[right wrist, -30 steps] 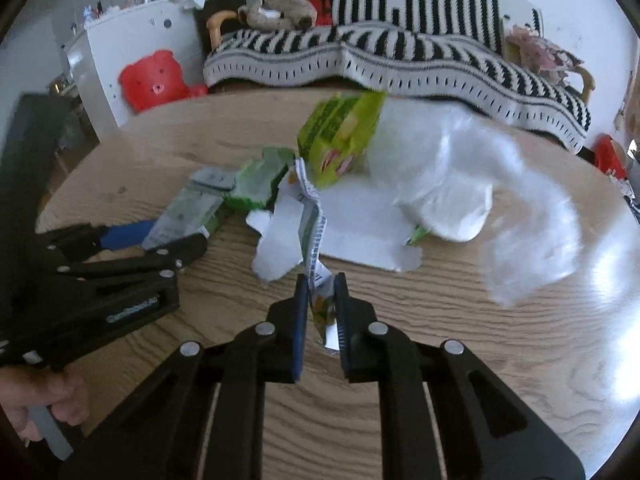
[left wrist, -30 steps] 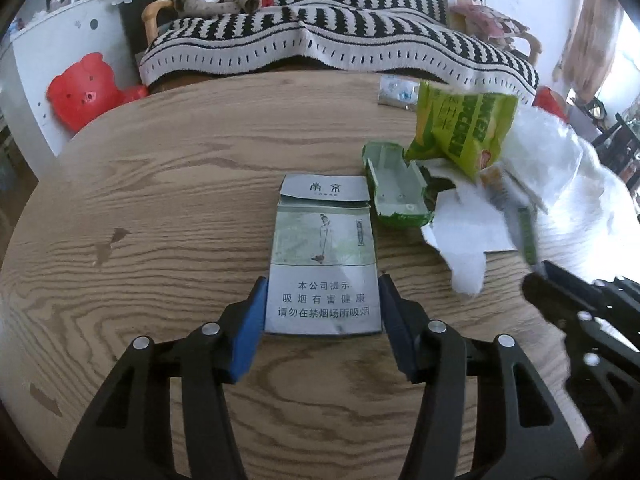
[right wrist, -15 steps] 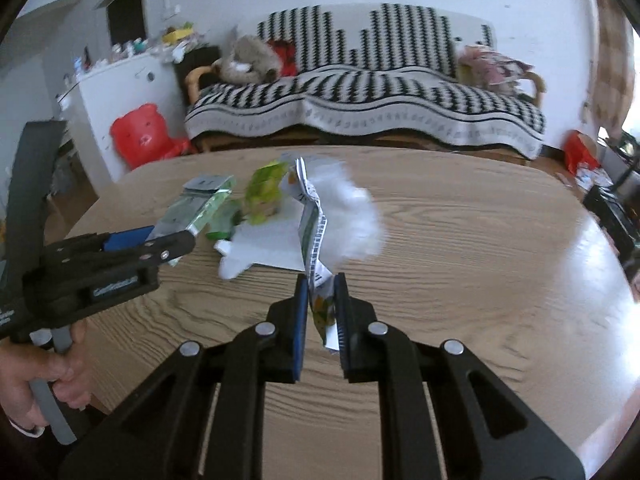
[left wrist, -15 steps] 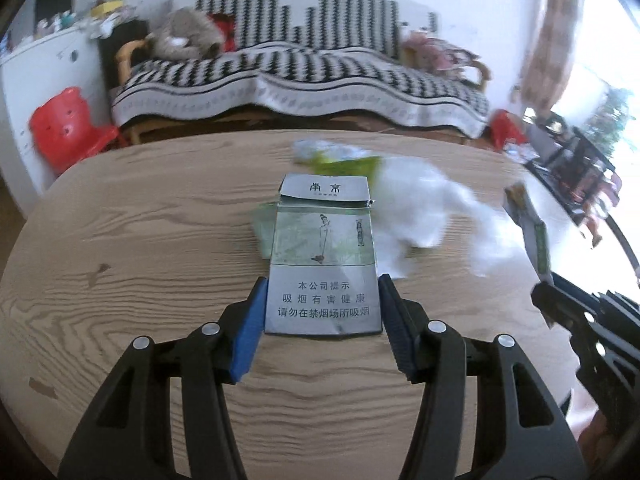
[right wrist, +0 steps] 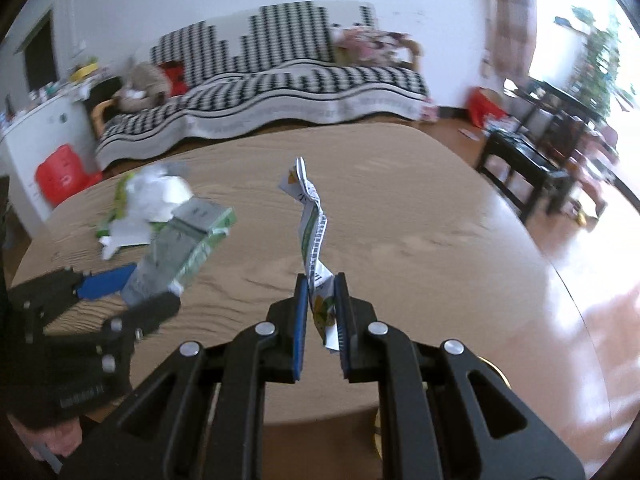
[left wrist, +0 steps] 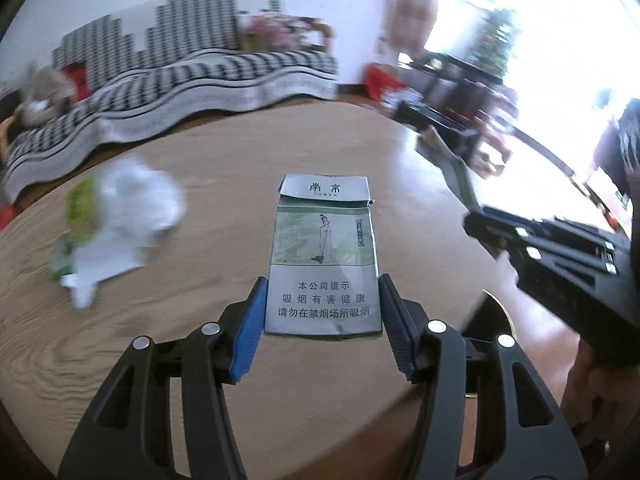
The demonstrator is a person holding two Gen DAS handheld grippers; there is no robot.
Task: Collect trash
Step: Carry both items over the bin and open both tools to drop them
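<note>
My left gripper point(left wrist: 322, 284) is shut on a flattened grey-green cigarette pack point(left wrist: 324, 248), its blue pads pressing both long sides, above the round wooden table point(left wrist: 224, 160). My right gripper point(right wrist: 321, 280) is shut on a crumpled white-green wrapper strip point(right wrist: 311, 220) that stands up from its jaws. Each gripper shows in the other's view: the right gripper point(left wrist: 540, 248) at the right, the left gripper point(right wrist: 116, 292) at the left with the pack point(right wrist: 180, 248). A pile of white plastic, paper and a green snack bag point(left wrist: 116, 212) point(right wrist: 152, 196) lies on the table, blurred.
The table's near-right edge point(right wrist: 552, 280) falls off to glossy floor. A dark round object with a yellowish rim point(left wrist: 498, 312) sits just below that edge. A striped sofa point(right wrist: 280, 80) is behind, a red stool point(right wrist: 60, 172) at the left, and dark low furniture point(right wrist: 524, 168) at the right.
Both grippers have swung right and risen, carrying the pack and the wrapper away from the pile. The pile has slid to the left of both views and the table's right edge has appeared.
</note>
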